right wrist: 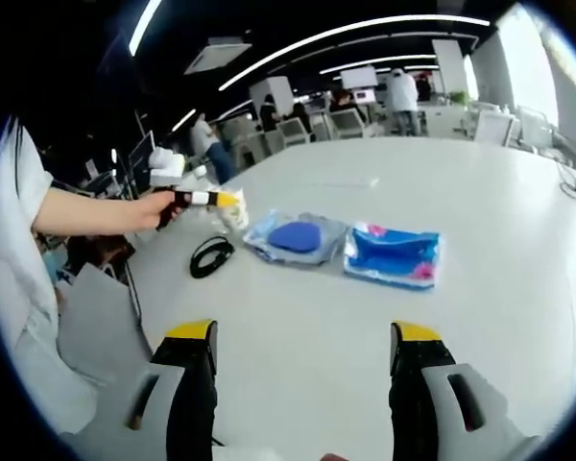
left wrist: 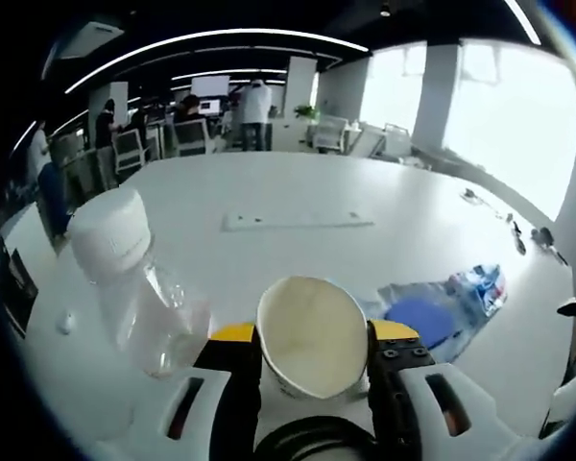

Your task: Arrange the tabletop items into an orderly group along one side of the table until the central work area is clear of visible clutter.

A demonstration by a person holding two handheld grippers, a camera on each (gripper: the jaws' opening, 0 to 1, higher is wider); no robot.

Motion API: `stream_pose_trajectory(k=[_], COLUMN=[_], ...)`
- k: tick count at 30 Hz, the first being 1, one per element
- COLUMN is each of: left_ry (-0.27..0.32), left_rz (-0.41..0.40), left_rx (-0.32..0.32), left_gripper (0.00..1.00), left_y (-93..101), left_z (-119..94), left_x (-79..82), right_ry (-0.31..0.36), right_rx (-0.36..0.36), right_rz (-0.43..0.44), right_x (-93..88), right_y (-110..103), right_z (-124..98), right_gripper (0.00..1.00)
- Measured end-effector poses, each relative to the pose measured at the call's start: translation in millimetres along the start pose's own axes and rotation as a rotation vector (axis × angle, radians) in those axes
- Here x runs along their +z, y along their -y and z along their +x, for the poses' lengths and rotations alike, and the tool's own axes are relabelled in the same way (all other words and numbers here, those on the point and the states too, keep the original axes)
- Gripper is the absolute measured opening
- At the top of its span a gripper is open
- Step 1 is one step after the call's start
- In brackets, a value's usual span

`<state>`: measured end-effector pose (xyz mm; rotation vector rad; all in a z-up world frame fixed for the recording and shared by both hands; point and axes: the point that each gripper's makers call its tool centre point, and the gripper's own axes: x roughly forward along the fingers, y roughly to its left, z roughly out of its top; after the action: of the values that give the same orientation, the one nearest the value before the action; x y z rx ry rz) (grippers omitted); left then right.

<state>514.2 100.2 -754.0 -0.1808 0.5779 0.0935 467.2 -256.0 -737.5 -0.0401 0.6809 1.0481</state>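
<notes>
The left gripper holds a white paper cup squeezed between its jaws at the table's near edge, with a clear plastic bottle just beside the cup and a blue packet near it on the other side. The cup looks light and thin-walled, so it would likely crush under a hard pinch and is best held low on its body. The right gripper hangs with jaws wide and empty, well apart from the cup, over the packets and a black cable coil.
</notes>
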Motion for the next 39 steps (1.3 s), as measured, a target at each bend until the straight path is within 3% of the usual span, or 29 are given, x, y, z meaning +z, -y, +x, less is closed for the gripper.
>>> stream_pose_trajectory(k=[14, 39], left_ry=[-0.022, -0.037], left_rz=[-0.021, -0.029], left_rx=[0.002, 0.005], left_gripper=[0.40, 0.44], left_y=[1.4, 1.5], left_z=[8.5, 13.9], left_x=[-14.6, -20.0], right_ry=[-0.016, -0.009], right_rx=[0.001, 0.031], right_rz=[0.003, 0.000], right_x=[-2.7, 2.7], right_y=[1.7, -4.1], right_z=[3.1, 12.3], right_gripper=[0.70, 0.67])
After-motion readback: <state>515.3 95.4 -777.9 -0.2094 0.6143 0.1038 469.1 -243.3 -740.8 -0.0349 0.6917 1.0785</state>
